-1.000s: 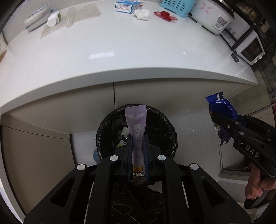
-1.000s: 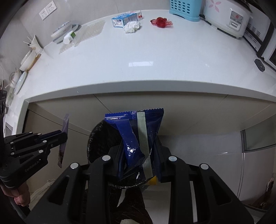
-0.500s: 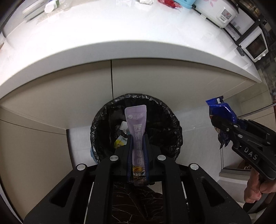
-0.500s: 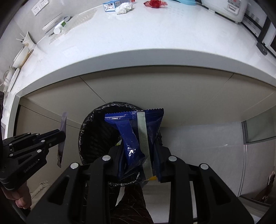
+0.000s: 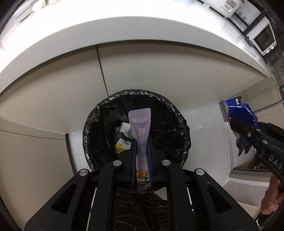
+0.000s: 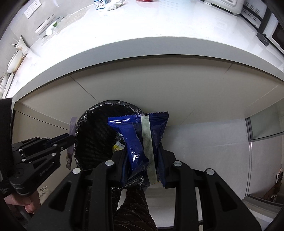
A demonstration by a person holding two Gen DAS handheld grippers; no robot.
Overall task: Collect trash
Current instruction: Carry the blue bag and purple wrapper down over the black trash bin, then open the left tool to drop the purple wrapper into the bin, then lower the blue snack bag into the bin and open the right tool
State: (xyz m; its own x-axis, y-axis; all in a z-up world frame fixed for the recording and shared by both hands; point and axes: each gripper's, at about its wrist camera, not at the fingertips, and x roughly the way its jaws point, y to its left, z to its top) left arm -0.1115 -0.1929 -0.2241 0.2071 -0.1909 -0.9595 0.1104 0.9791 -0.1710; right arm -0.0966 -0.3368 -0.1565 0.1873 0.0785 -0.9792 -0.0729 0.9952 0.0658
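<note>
So both hands are over the bin right now. The left gripper [image 5: 142,142] has its jaws clenched on a purple sachet [image 5: 141,128], which stands upright between the pads, right above the opening of the trash bin [image 5: 177,128]. The right gripper [image 6: 143,151] has its jaws clamped on a blue snack wrapper [image 6: 134,135] with a strip of clear tape [image 6: 147,138] running down it, held over the bin's right rim.

What each view gives you: the left wrist camera looks nearly straight into the bin, and it catches the right gripper side-on at the right edge, the blue wrapper sticking out of it and a bit of the person's hand [image 5: 271,200] below. The right wrist camera sees the bin mostly blocked by the wrapper, but shows the left gripper from the side at the left, with the sachet edge-on beside the bin's left rim. It also shows more of the white table [image 6: 159,26]: a small box [image 6: 101,2] and crumpled tissue [image 6: 115,4] at the far edge.

The bin is lined with a black bag and stands on the floor against the cabinet under the table's front edge. Inside there's a yellow-and-white packet [image 5: 122,145] and some white scraps [image 5: 125,128]; can't tell what else.
</note>
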